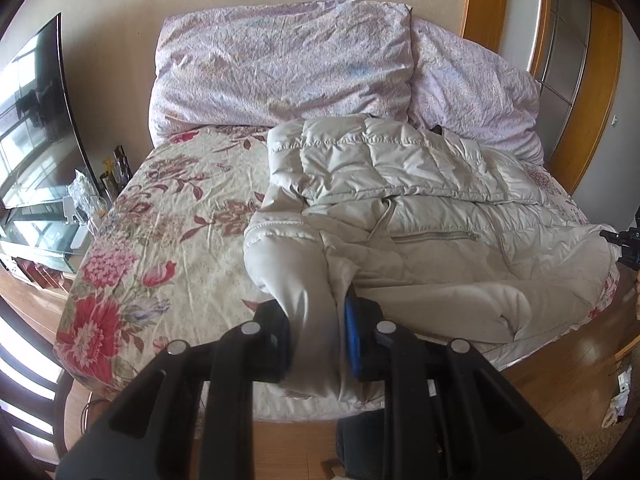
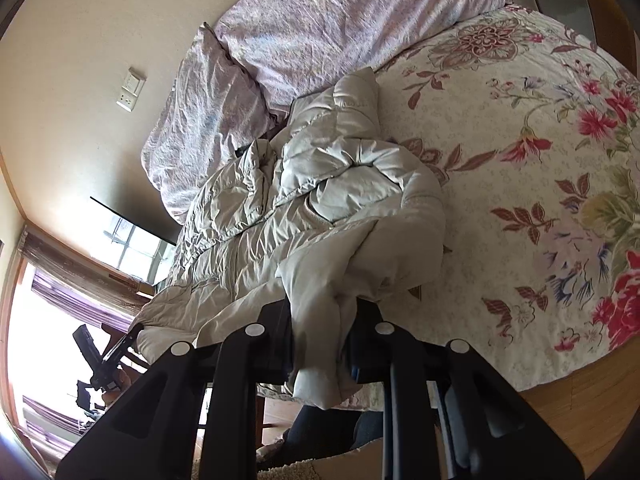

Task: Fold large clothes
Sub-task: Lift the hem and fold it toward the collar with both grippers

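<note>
A pale beige quilted down jacket (image 1: 400, 208) lies on the floral bed sheet (image 1: 168, 232), its sleeves folded across its body. My left gripper (image 1: 318, 332) is shut on the jacket's near hem, a fold of fabric bunched between its black fingers and blue pads. In the right wrist view the same jacket (image 2: 304, 208) stretches away from me, and my right gripper (image 2: 320, 340) is shut on another bunch of its hem, which hangs down past the fingers. The other gripper (image 2: 100, 356) shows small at the lower left, holding the far corner.
Two lilac pillows (image 1: 280, 68) lean on the wall at the head of the bed. A dark screen (image 1: 32, 128) and a glass stand with small items sit left of the bed. Wooden floor (image 1: 560, 368) runs along the bed's near edge. A wooden door frame (image 1: 592, 92) stands at right.
</note>
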{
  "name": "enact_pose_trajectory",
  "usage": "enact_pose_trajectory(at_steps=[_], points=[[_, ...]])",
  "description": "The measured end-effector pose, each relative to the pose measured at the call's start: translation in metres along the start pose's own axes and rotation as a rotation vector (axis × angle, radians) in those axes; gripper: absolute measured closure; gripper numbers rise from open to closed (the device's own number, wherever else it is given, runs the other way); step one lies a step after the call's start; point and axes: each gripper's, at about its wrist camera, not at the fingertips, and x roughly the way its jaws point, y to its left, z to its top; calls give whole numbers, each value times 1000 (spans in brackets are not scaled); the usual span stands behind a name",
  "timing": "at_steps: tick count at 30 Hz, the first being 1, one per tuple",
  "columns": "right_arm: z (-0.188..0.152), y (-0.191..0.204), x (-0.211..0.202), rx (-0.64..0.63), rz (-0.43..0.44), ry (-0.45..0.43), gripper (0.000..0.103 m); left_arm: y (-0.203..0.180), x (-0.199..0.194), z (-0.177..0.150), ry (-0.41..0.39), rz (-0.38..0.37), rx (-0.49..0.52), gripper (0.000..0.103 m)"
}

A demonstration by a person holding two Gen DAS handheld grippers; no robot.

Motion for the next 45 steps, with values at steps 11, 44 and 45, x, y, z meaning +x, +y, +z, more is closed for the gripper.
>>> enact_pose_trajectory(at_steps=[11,44,45], points=[[47,26,9,-57,-73,-110,85,-8,6,54,-115,66,40,81],[240,61,174,-26,-357,-369,85,5,203,249,-198,188,-207,81],[243,58,181,-15,-365,-369,85,7,213,250,-194,192,-223,79]])
